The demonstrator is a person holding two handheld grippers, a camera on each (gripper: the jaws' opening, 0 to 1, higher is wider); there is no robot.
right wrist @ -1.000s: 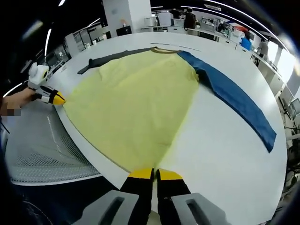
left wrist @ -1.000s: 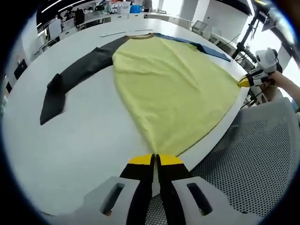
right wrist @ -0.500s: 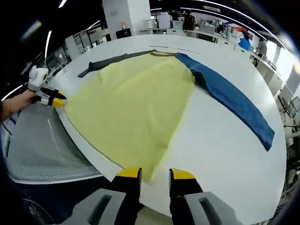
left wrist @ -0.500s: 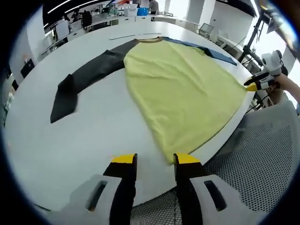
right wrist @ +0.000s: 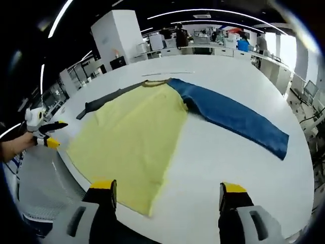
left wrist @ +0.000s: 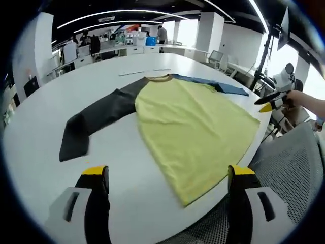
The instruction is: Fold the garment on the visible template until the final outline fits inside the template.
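Observation:
A long-sleeved garment lies flat on the white table (left wrist: 45, 117), with its yellow body (left wrist: 195, 122) reaching the near edge. Its dark grey sleeve (left wrist: 96, 117) stretches left and its blue sleeve (left wrist: 223, 87) lies at the far right. In the right gripper view the yellow body (right wrist: 134, 142) is left of centre, the blue sleeve (right wrist: 233, 119) runs right and the grey sleeve (right wrist: 104, 99) sits far left. My left gripper (left wrist: 168, 173) stands wide open above the hem, holding nothing. My right gripper (right wrist: 167, 187) is wide open too, just off the hem corner.
A thin pale strip (left wrist: 144, 71) lies on the table beyond the collar. A grey mesh chair (left wrist: 289, 168) stands at the table's near edge; it also shows as the mesh chair (right wrist: 35, 178). Desks and people fill the far room.
Both grippers were shut on the hem corners a second ago. They have opened, let the hem drop onto the table, and drawn back and upward.

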